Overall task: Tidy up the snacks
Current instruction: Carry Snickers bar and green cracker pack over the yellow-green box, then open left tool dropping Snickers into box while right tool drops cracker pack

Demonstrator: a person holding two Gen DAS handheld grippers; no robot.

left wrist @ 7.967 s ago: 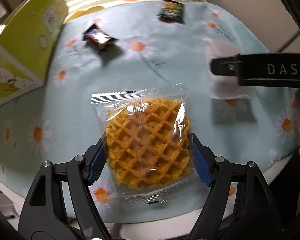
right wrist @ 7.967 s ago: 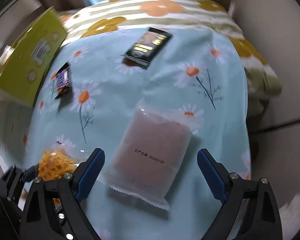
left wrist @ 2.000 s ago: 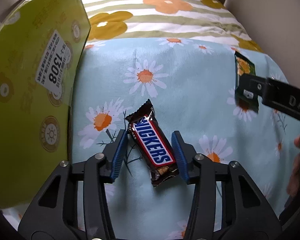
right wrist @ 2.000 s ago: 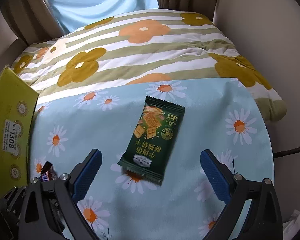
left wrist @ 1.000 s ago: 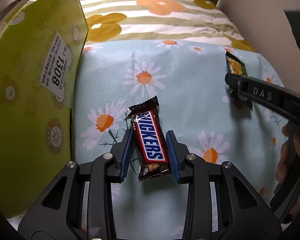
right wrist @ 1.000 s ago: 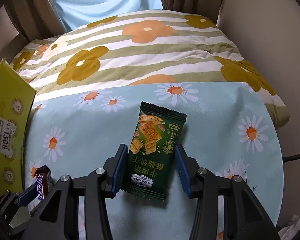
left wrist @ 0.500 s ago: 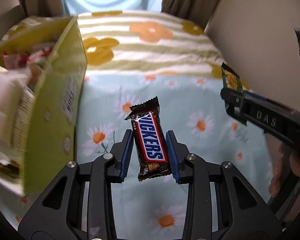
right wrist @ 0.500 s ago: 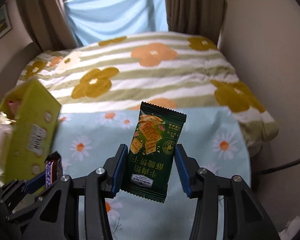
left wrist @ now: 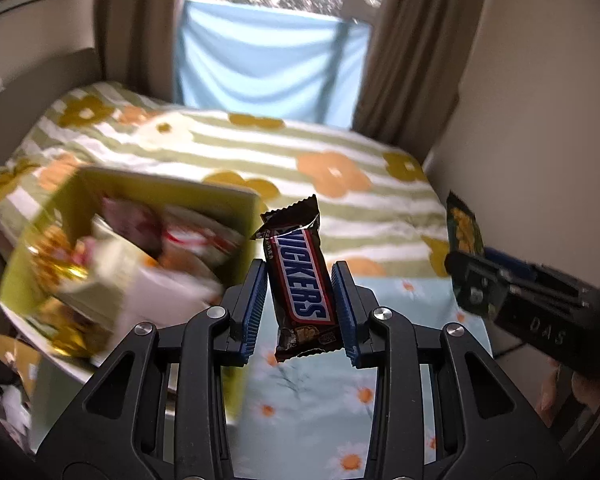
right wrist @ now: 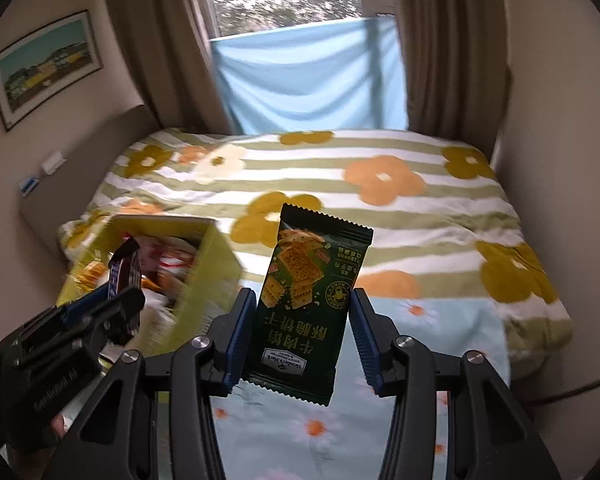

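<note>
My left gripper is shut on a Snickers bar, held upright in the air above the daisy-print tablecloth. My right gripper is shut on a dark green cracker packet, also lifted clear of the cloth. The yellow-green snack box stands open to the left, blurred, with several wrapped snacks inside. In the right wrist view the box lies left of the packet, and the left gripper with the Snickers bar shows in front of it. The right gripper appears at the left wrist view's right edge.
A bed with a striped flower-print duvet lies beyond the table. Curtains and a light blue cloth hang at the window behind. A wall runs close on the right. A framed picture hangs on the left wall.
Both grippers have risen well above the table with their snacks still gripped, and now point less steeply down. The open top of the box and the window have come into view.
</note>
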